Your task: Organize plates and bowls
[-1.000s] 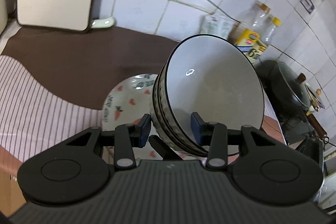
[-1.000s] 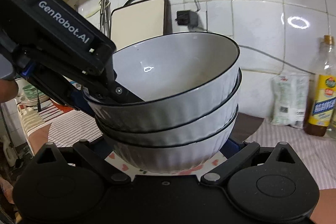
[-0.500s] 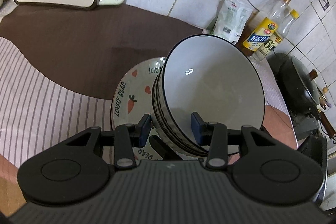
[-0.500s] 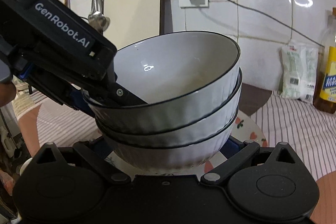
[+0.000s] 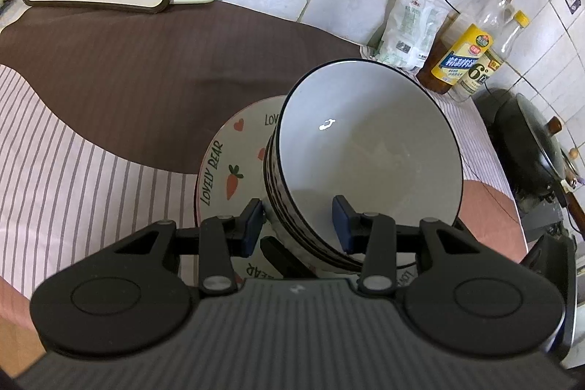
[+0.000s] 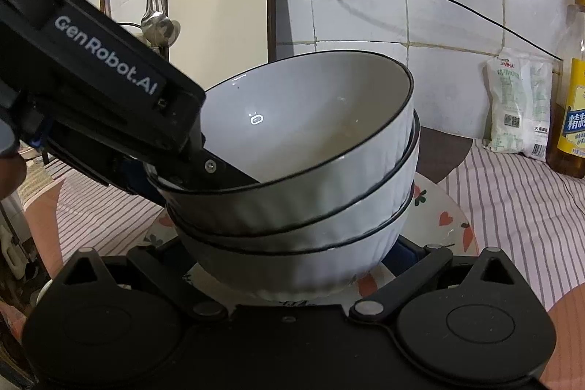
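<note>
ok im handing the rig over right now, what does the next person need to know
Left hand-held gripper: clamped on the rim of the stack of three bowls, one finger inside the top bowl, one outside.
Right hand-held gripper: fingers either side of the bottom bowl; grip not clear.
Stack is tilted, right over the carrot-and-heart plate on the striped cloth; contact with the plate is unclear.
Done: bowls nested.
Left: probably settle the stack level on the plate, then release both.
</note>
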